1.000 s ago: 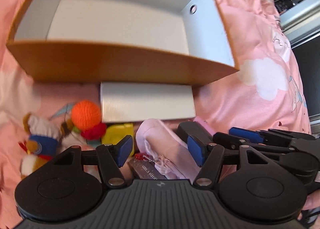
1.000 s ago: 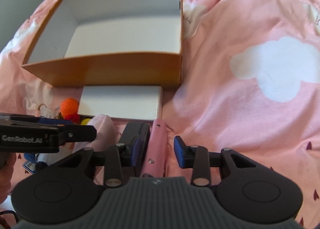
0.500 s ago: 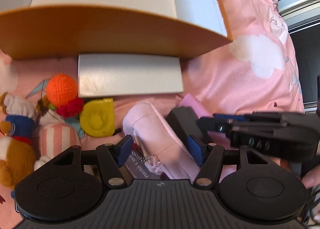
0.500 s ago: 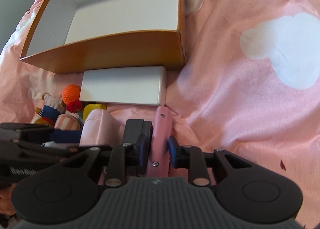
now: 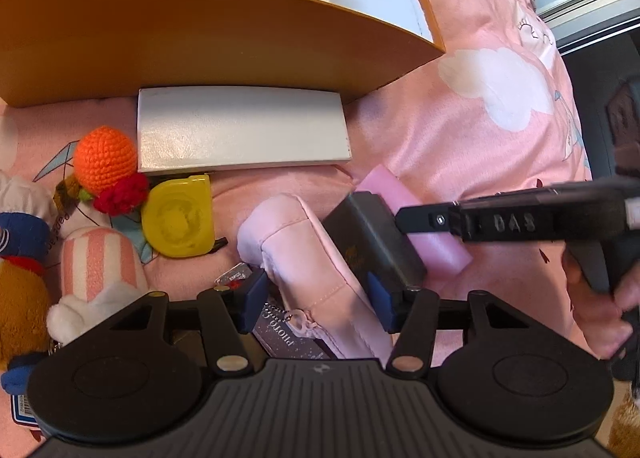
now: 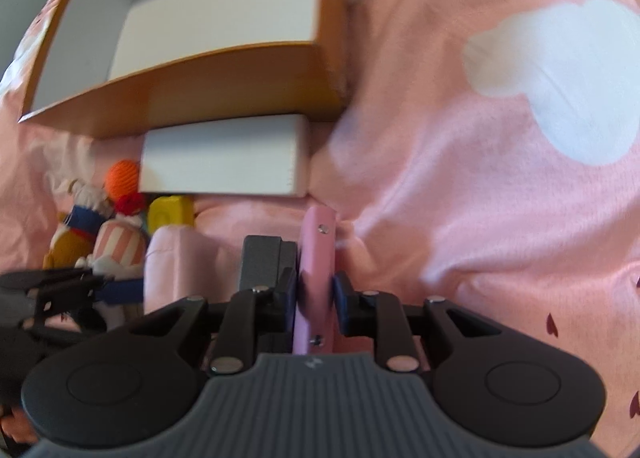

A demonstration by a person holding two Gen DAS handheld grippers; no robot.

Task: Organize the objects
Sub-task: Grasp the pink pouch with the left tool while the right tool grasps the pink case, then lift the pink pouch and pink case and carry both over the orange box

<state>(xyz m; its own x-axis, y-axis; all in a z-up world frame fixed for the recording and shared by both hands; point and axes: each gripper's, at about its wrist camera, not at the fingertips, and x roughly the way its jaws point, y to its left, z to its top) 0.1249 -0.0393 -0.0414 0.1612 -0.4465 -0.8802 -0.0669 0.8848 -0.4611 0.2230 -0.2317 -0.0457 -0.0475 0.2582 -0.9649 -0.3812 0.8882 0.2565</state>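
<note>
Everywhere pink cloud-print bedding [image 6: 480, 178] underneath.

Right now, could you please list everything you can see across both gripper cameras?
Storage box: one, orange outside, white inside, far side of the bed.
Flat box: one, white, lying in front of the storage box.
Crochet ball: one, orange with a red tuft, left of the flat box.
Yellow case: one, beside the ball.
Plush toys: several, mixed colours, heaped at left.
Pouch: one, pale pink, between the left gripper's fingers.
Dark block: one, grey-black, between pouch and pink bar.
Pink bar: one, clamped edge-on.
Bedspread: pink, white clouds.
Left gripper: black, blue pads, closing around the pouch.
Right gripper: shut on the pink bar.
Hand: one, at right edge.
</note>
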